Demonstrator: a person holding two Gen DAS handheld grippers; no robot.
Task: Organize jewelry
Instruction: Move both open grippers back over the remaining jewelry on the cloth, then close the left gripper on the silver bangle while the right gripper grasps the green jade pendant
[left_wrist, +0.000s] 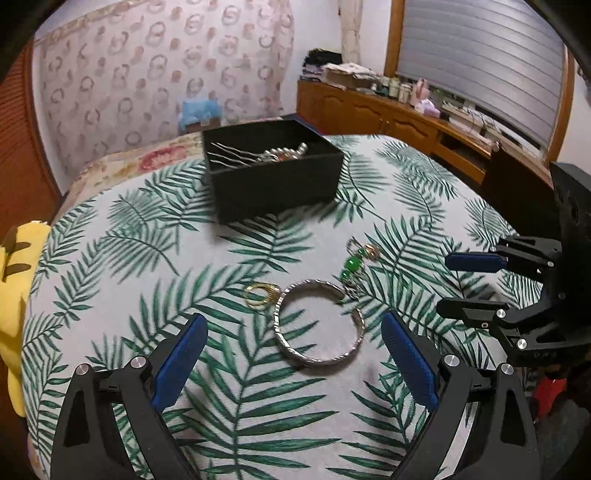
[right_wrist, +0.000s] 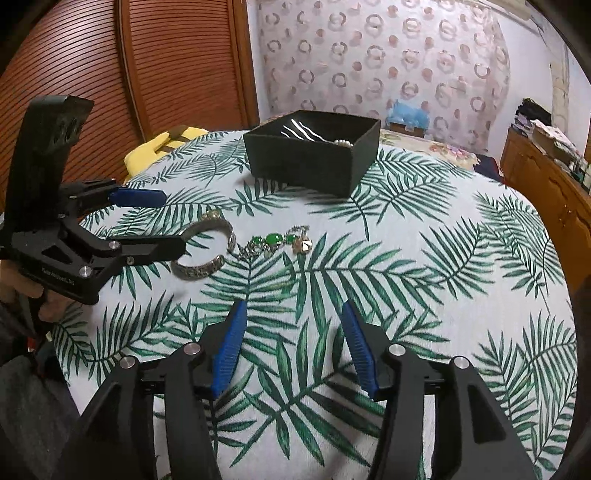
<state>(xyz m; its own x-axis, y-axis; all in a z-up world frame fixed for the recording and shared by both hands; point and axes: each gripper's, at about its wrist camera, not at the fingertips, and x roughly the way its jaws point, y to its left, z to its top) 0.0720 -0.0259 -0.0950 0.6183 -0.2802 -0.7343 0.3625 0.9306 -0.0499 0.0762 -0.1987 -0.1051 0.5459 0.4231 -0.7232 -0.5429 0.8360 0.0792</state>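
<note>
A silver bangle (left_wrist: 320, 325) lies on the leaf-print cloth just ahead of my open left gripper (left_wrist: 293, 325). A gold ring (left_wrist: 260, 294) sits at its far left edge, and a green-bead piece (left_wrist: 352, 266) with a gold charm lies at its far right. The black box (left_wrist: 275, 173) behind holds hair pins and pearls. In the right wrist view the bangle (right_wrist: 205, 254) and green beads (right_wrist: 273, 240) lie ahead to the left, and the box (right_wrist: 314, 151) is further back. My right gripper (right_wrist: 293, 314) is open and empty over the cloth; it also shows in the left wrist view (left_wrist: 443, 282).
The table has a leaf-print cloth (left_wrist: 258, 417). A yellow plush (left_wrist: 16, 295) lies at the left edge. A wooden sideboard (left_wrist: 399, 114) with clutter stands behind on the right, and a slatted wooden door (right_wrist: 110, 74) is on the left.
</note>
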